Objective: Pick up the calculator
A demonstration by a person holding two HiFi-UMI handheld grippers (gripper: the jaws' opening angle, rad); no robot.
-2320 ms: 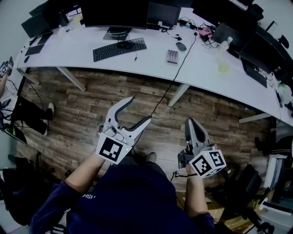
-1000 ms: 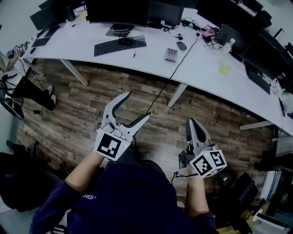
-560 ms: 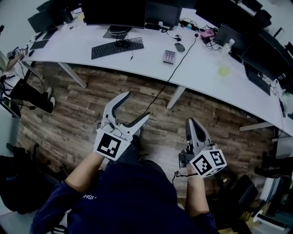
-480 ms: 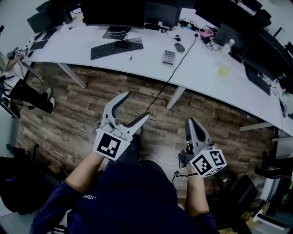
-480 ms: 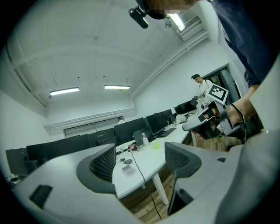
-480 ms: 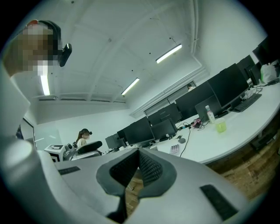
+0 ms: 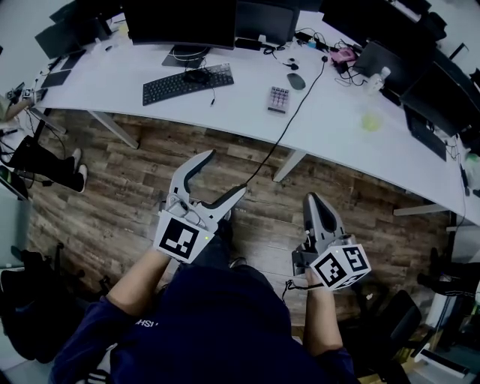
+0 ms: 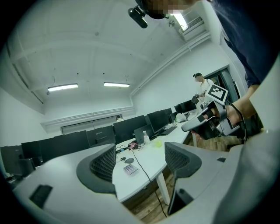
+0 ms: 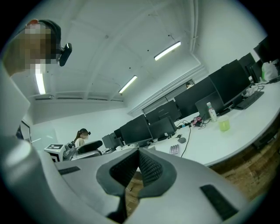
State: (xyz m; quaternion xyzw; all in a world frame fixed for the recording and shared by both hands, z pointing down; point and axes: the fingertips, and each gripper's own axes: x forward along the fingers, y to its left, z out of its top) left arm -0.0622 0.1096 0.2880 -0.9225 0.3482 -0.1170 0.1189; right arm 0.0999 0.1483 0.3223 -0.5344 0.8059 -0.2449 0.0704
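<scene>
Calculator point(image 7: 278, 98) lies flat on the white desk point(image 7: 232, 112), toward the near edge, and nothing touches it. A dark mouse point(image 7: 295, 79) sits just beyond it, a little to the right. A black cable point(image 7: 292, 116) runs past the calculator's right side, over the desk's near edge and down toward the wooden floor point(image 7: 127, 180). Further left on the desk a black keyboard point(image 7: 187, 82) lies in front of a dark monitor point(image 7: 180, 21). Off to the right stand a green cup point(image 7: 371, 121) and a clear bottle point(image 7: 384, 75).

Both tongs are held over the floor, close to the person's body and well apart from the desk. The left tongs point(image 7: 229, 172) are spread wide, with nothing between the pads. In the left gripper view the calculator shows far off through the gap, lying on the desk beside the cable. The right tongs point(image 7: 313, 201) are pressed together, the ribbed pads meeting with nothing caught between them, as the right gripper view shows. That view also shows the calculator on the desk, beyond the tongs and to the right. Each pair carries its marker cube at the near end, by the hand.

The person wears a dark blue top point(image 7: 217, 322). In the right gripper view another person point(image 9: 81, 138) sits far off to the left.
</scene>
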